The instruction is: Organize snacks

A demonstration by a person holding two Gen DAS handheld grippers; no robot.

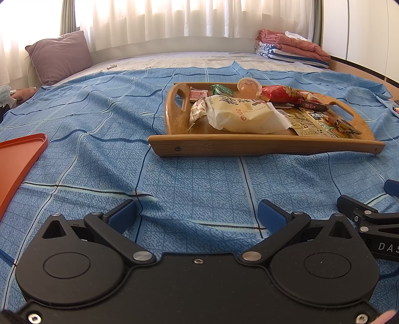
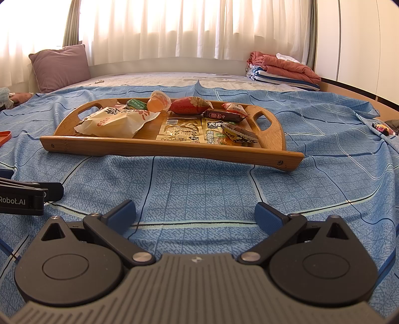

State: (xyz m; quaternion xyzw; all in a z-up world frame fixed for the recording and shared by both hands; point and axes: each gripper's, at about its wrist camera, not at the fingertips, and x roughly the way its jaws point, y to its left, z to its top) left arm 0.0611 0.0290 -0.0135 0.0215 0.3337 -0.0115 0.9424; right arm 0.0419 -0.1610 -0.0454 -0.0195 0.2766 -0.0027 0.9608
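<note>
Two claws sit low over the blue bedsheet point(image 1: 99, 119), side by side. Both the left claw point(image 1: 197, 218) and the right claw point(image 2: 195, 215) are wide open and hold nothing. Many snacks lie on a wooden tray point(image 2: 172, 147) on the bed, well ahead of both claws. A big cream packet point(image 1: 245, 114) fills the tray's left part. An orange tray point(image 1: 18, 159) lies off to the left.

Purple pillow point(image 1: 59, 56), folded pink and striped bedding point(image 1: 291, 46), white curtains point(image 1: 174, 17).
</note>
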